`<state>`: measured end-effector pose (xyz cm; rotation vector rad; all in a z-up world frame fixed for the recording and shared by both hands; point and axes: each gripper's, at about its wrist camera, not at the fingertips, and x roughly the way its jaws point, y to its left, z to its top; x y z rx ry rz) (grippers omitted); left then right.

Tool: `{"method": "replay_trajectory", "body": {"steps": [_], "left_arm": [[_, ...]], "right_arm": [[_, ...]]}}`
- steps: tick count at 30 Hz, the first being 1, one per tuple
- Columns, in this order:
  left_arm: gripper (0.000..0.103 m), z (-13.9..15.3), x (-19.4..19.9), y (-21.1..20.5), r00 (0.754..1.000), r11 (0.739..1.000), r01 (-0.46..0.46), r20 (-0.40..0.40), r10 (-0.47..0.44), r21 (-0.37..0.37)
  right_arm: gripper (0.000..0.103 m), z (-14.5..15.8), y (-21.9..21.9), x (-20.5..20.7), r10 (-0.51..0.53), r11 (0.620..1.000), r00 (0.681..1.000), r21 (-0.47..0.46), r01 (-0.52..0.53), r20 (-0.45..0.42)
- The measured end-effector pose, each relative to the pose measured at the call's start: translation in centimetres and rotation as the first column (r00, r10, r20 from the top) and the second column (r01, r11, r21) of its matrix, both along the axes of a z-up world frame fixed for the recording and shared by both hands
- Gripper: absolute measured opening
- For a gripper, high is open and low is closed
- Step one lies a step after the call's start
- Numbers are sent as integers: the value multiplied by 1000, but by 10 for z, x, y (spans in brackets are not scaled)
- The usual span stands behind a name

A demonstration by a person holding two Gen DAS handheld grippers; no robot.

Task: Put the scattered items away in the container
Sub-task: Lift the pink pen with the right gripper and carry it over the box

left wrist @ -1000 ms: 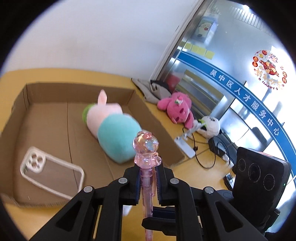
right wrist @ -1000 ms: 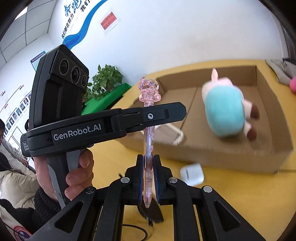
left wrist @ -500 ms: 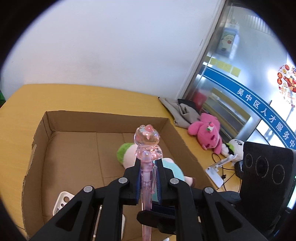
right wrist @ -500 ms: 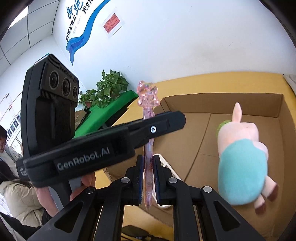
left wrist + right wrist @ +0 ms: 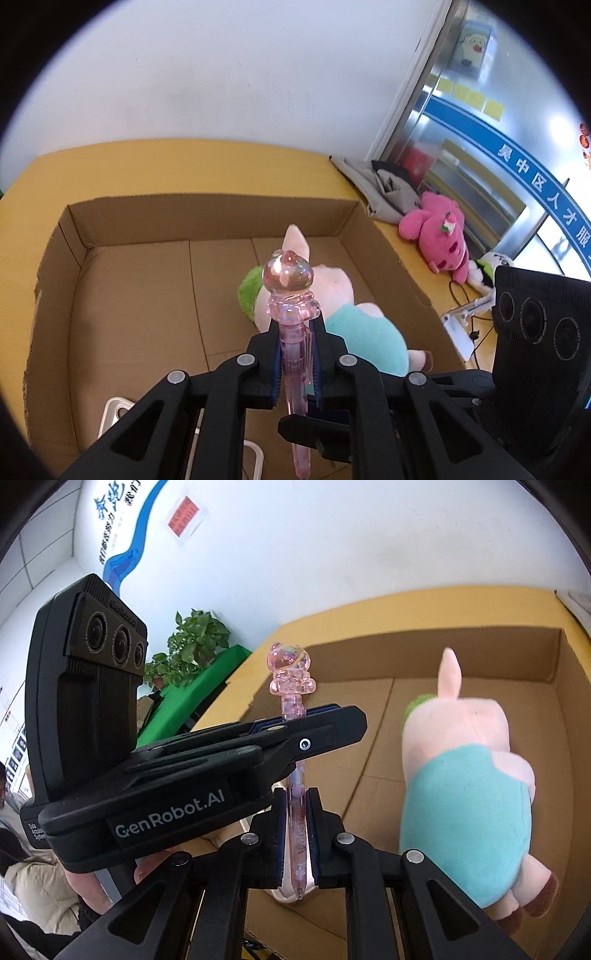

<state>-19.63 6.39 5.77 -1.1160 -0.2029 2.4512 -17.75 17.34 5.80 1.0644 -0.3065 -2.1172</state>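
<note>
A clear pink pen (image 5: 291,354) with a bear-shaped top is held upright over the open cardboard box (image 5: 207,206). My left gripper (image 5: 293,328) is shut on the pen's upper barrel. My right gripper (image 5: 297,812) is shut on the lower barrel of the same pen (image 5: 291,686), just under the left gripper's fingers (image 5: 314,734), which cross it from the left. A plush pig (image 5: 332,310) in a teal shirt lies inside the box; it also shows in the right wrist view (image 5: 465,775). A white phone case (image 5: 114,413) lies at the box's near left, mostly hidden.
The box sits on a yellow table (image 5: 184,162). A pink plush toy (image 5: 439,232), a white plush, a grey cloth (image 5: 373,184) and cables lie right of the box. A potted plant (image 5: 192,642) and green surface stand beyond the table on the left.
Both grippers, still holding the pen together, have moved forward and over the box. The plush pig and the box's far wall now look closer.
</note>
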Motion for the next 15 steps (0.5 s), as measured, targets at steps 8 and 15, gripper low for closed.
{"method": "replay_trajectory", "body": {"steps": [8,15], "left_arm": [[12,-26,-11,-4,994,1000,-1,105,4,-24],[12,-48,-21,-4,980,999,7,198,0,-31]], "right_arm": [[11,-21,-12,-11,-2,998,998,58,-2,70],[12,-36,-23,-20,-1,993,991,119,-15,134]]}}
